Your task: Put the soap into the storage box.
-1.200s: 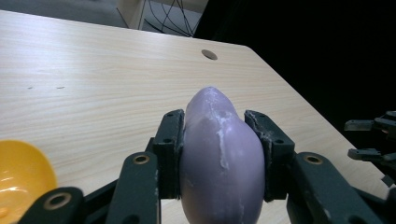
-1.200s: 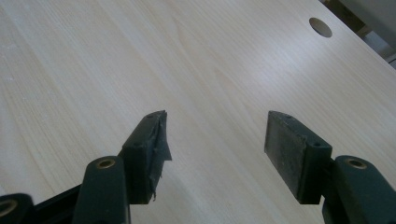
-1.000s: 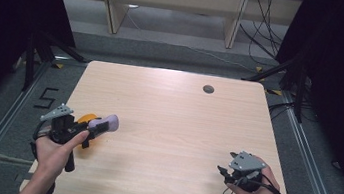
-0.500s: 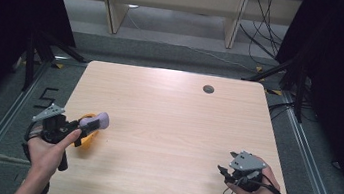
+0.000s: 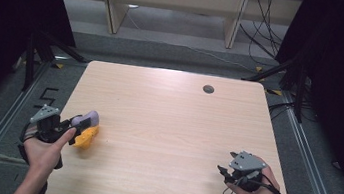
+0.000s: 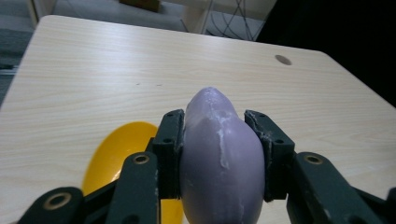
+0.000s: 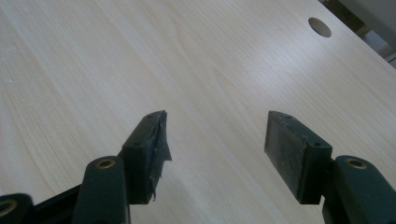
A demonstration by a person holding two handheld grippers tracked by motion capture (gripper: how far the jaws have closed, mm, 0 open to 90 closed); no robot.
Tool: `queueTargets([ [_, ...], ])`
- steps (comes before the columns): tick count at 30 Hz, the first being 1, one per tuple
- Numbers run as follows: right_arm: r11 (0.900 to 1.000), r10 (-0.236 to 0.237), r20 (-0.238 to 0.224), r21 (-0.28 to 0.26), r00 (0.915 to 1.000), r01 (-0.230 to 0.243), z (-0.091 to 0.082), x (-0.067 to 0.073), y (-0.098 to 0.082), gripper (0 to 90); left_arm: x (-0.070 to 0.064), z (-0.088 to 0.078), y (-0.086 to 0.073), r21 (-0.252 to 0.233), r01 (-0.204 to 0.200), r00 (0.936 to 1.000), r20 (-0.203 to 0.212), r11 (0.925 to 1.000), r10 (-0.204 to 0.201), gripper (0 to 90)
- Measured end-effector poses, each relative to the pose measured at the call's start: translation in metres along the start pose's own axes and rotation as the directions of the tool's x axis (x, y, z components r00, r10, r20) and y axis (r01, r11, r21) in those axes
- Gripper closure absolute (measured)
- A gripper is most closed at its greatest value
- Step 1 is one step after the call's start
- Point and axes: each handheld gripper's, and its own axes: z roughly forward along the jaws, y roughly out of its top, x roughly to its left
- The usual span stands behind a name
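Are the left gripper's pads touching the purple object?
Touching. In the left gripper view, both pads of the left gripper press flat against the sides of the purple rounded object, with no gap on either side.

The left hand-held gripper has a black body topped by a grey three-cornered plate, at about 8 o'clock in the high view. A dark strap or cable loops round the wrist of the left hand. In its own view the jaws are matte black links with brass-coloured pivot rivets and blocky pads bearing small screw holes.

The right hand-held gripper, at about 4 o'clock, carries the same kind of grey plate, dotted with small holes. A black cable loops under the right hand. Its pads look worn, one with a frayed, peeling edge. Both forearms are bare, with no sleeves in sight.
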Motion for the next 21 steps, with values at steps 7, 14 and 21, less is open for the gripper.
queueTargets([
  [7, 1.0, -0.001, -0.002, 0.001, 1.0, 0.001, 0.0, 0.0, 0.0, 39.8, 0.011, 0.01, -0.006, 0.024, 0.01, 0.99, -0.141, 0.9997, -0.006, 58.7],
  [14, 1.0, 0.01, -0.003, 0.008, 0.9999, -0.01, 0.002, 0.001, 0.001, 39.7, 0.015, 0.02, -0.012, 0.027, -0.003, 0.9821, -0.188, 0.9996, 0.008, 58.6],
  [21, 1.0, -0.003, -0.012, 0.002, 0.9999, 0.003, 0.002, 0.0, 0.0, 39.7, 0.015, 0.032, -0.024, 0.042, -0.038, 0.9718, -0.231, 0.9984, 0.047, 58.5],
])
